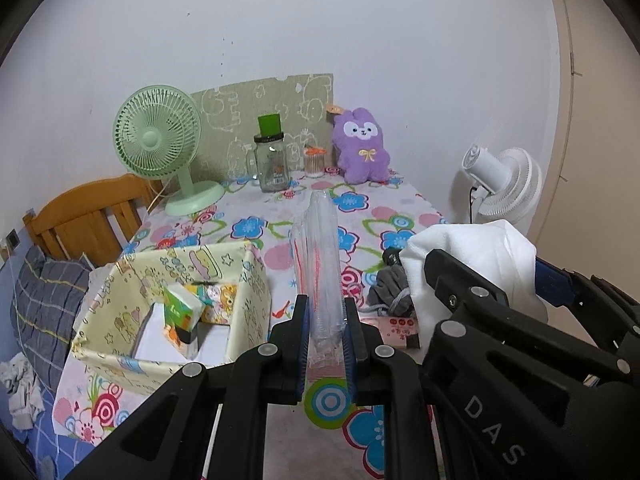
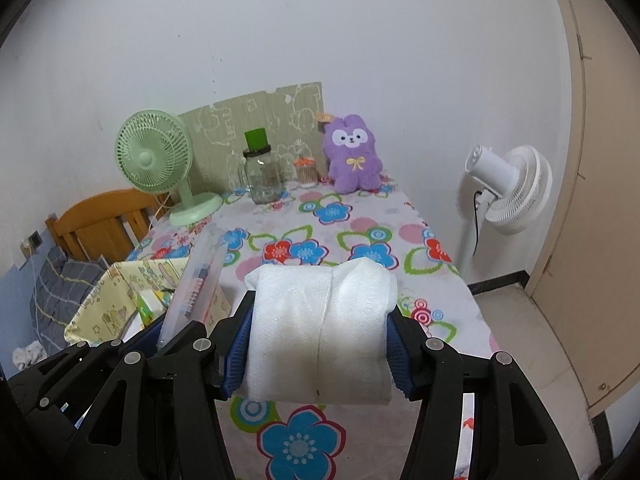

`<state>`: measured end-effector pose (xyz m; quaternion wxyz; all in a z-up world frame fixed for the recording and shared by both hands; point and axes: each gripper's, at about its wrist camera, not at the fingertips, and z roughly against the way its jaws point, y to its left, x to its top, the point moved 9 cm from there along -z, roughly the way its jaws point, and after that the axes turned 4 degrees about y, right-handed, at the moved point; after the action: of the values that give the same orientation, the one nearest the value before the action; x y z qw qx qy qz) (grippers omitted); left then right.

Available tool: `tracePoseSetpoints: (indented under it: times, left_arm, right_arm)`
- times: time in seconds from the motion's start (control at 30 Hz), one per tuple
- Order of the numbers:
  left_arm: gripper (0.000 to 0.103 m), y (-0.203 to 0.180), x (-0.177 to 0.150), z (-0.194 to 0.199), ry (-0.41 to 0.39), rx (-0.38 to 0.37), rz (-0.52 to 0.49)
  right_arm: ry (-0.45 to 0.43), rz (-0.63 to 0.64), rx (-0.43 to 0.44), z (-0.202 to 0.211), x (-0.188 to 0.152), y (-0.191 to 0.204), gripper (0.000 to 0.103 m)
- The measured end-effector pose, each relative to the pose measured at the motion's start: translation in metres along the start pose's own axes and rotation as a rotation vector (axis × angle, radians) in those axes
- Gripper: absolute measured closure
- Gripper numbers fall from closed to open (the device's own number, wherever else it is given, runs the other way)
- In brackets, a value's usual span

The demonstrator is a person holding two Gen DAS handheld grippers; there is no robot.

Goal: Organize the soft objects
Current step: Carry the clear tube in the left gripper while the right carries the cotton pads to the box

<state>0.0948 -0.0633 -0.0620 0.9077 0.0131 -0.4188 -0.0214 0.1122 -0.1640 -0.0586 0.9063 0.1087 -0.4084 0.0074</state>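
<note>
White wall [image 1: 360, 20], flowered tablecloth [image 2: 360, 216], wooden headboard [image 1: 88, 216]

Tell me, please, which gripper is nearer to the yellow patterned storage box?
Left. The left gripper, shut on a clear plastic bag, is right beside the yellow box. The right gripper, clamping a white folded cloth, is further off, beyond the left one.

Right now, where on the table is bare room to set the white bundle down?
Free: the floral tablecloth between the yellow box and purple plush. Crowded: the back edge, with green fan, jar and plush; grey cloth near the white bundle.
</note>
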Motion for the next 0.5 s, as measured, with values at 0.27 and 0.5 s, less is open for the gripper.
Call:
tracePoseSetpoints:
  times: [0.27, 0.5]
  left_arm:
    - [0.090, 0.009, 0.011, 0.008, -0.023, -0.009, -0.004]
    - [0.090, 0.023, 0.019, 0.003, -0.021, -0.025, -0.010]
  right_arm:
    - [-0.012, 0.007, 0.006, 0.005, 0.013, 0.013, 0.043]
    - [-0.003, 0.007, 0.002, -0.001, 0.022, 0.028, 0.043]
